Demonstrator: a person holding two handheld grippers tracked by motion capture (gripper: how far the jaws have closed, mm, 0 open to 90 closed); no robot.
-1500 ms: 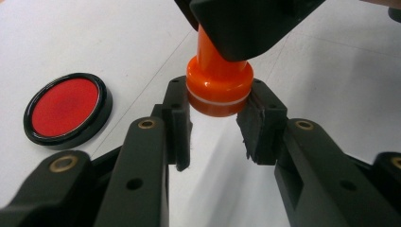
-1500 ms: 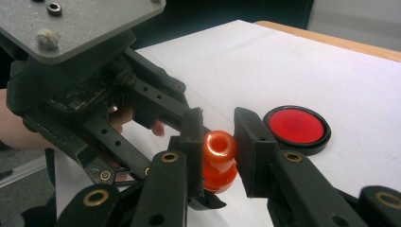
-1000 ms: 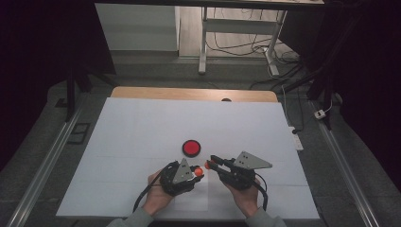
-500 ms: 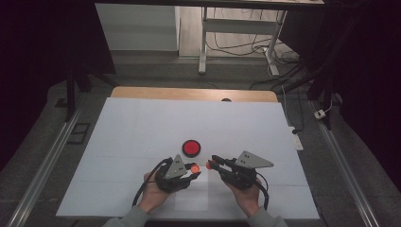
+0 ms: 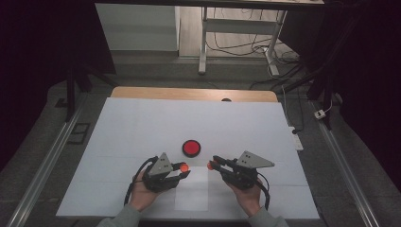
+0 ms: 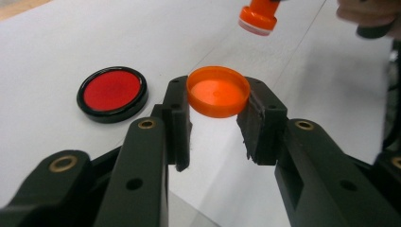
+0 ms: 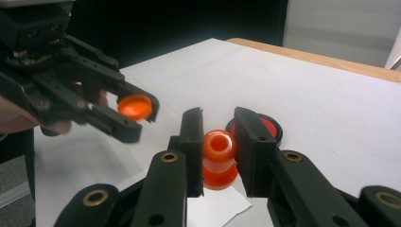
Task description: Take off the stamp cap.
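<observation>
Orange plastic marks both held parts. High view: the left gripper (image 5: 183, 169) pinches a shallow round orange plastic cap (image 5: 183, 167) at its jaw tips; the right gripper (image 5: 213, 165) pinches a waisted orange plastic stamp body (image 5: 211, 165). The two tips face each other, near but apart, above the white paper sheet (image 5: 142, 127). A round red ink pad in a black rim (image 5: 191, 148) lies just beyond the tips.

Left gripper view: the cap (image 6: 218, 91) sits clamped between the jaw pads, hollow side up; the ink pad (image 6: 112, 93) lies left of the jaws, the stamp body (image 6: 257, 18) beyond them.

Right gripper view: the stamp body (image 7: 219, 159) stands between the closed jaws; the ink pad (image 7: 269, 126) lies behind the right-hand jaw.
</observation>
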